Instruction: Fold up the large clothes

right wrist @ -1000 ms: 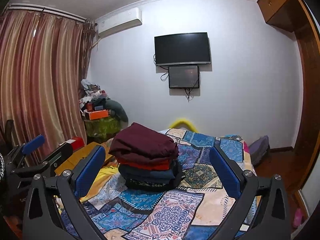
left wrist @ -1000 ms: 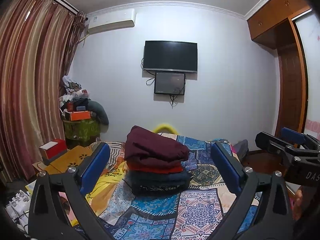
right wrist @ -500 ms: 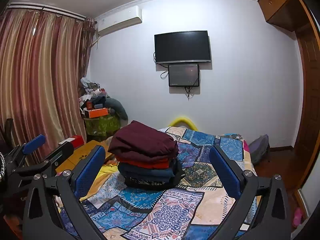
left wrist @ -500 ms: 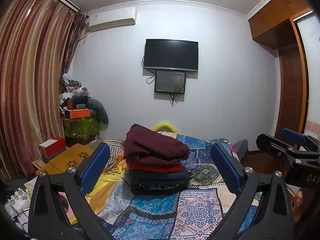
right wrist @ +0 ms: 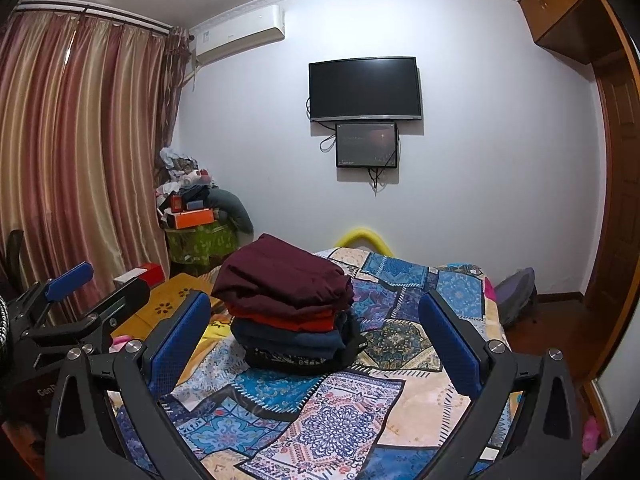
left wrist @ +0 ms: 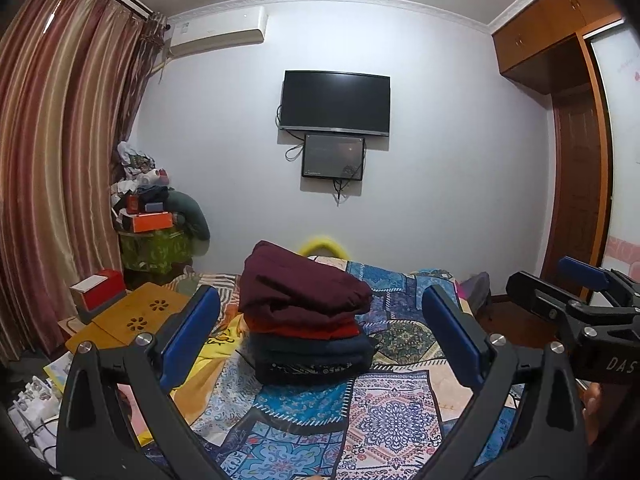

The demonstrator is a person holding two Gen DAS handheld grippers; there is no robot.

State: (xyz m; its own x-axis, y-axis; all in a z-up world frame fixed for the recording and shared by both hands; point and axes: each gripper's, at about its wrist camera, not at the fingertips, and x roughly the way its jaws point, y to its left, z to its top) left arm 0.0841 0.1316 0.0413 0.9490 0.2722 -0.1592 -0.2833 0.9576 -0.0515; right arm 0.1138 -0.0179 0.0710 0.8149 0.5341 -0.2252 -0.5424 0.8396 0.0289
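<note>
A stack of folded clothes (left wrist: 308,320) sits on the patchwork bedspread (left wrist: 384,412): a maroon garment on top, a red one under it, dark blue and black ones below. It also shows in the right wrist view (right wrist: 288,312). My left gripper (left wrist: 320,340) is open and empty, held above the bed short of the stack. My right gripper (right wrist: 316,340) is open and empty too, also short of the stack. Each gripper shows at the edge of the other's view, the right (left wrist: 580,308) and the left (right wrist: 68,308).
A low wooden table (left wrist: 120,320) with a red box (left wrist: 98,286) stands left of the bed. A cluttered stand (left wrist: 154,236) sits by the curtains (left wrist: 48,160). A TV (left wrist: 336,102) hangs on the far wall. A wardrobe (left wrist: 576,160) is at the right.
Both views have tilted up slightly, so the stack sits a little lower in frame. The grippers stay open and the stack has not moved.
</note>
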